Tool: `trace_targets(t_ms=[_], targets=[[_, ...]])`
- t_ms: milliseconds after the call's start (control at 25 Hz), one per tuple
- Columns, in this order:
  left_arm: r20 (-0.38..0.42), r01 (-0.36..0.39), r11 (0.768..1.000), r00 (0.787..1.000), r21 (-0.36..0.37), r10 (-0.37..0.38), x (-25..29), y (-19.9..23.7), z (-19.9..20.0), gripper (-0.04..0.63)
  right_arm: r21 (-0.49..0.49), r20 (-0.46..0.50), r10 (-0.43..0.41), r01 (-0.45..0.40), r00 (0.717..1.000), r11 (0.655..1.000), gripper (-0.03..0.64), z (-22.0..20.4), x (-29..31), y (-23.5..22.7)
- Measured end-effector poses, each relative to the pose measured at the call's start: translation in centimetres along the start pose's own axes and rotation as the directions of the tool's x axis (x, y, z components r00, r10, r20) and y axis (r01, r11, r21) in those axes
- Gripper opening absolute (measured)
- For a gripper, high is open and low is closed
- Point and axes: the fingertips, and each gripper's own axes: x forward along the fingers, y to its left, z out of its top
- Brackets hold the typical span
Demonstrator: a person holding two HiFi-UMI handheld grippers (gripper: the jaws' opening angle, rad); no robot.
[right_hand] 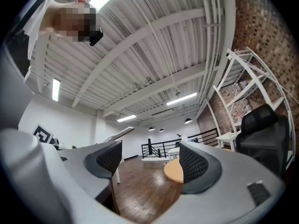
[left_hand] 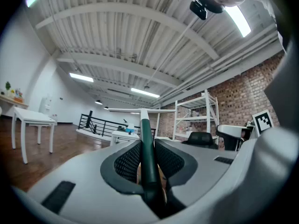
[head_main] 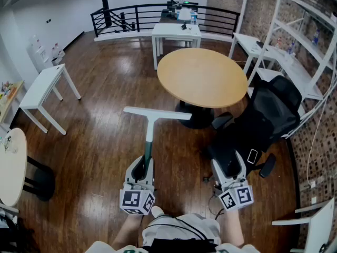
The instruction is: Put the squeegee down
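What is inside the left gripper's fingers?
The squeegee's green handle, clamped between the fingers; its white blade sticks out ahead. The handle's rear end is hidden within the left gripper.

Bare wood floor (head_main: 100,136) ahead and left of squeegee (head_main: 150,126): wide open lane, free as far as white side table (head_main: 46,86) well off to left. Round wooden table (head_main: 202,78) straight past squeegee blade, top bare, near rim close to blade's right end in head view. Black office chair (head_main: 266,120) close ahead of right gripper (head_main: 230,167), blocking right-hand side. White shelving (head_main: 303,51) behind chair, along brick wall. Pale round table (head_main: 10,162) near, at far left edge. Between left gripper (head_main: 141,167) and right gripper: floor only.
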Motion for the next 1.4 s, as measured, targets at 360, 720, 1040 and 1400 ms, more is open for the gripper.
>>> trace_targets(t_ms=[360,720,1040,1400], targets=[[-0.039,0.224,0.975,0.974,-0.003,-0.224,5.0,-20.3,-1.7,0.08,-0.025,0.035,-0.211,0.212,0.977,0.977,0.399,5.6,-14.9,-14.4],[-0.1,0.596,0.803,0.798,-0.019,-0.595,8.9,-43.7,-5.3,0.08,-0.08,0.11,-0.537,0.546,0.836,0.834,0.394,11.6,-33.6,-24.9],[-0.2,0.903,0.412,0.384,-0.119,-0.901,10.1,-69.4,-12.0,0.08,-0.067,0.208,-0.863,0.887,0.459,0.456,0.394,14.6,-53.9,-31.7],[-0.186,0.987,0.072,0.044,-0.144,-0.981,8.7,-92.3,-15.5,0.08,-0.025,0.274,-0.954,0.992,0.123,0.121,0.394,18.3,-69.2,-39.3]])
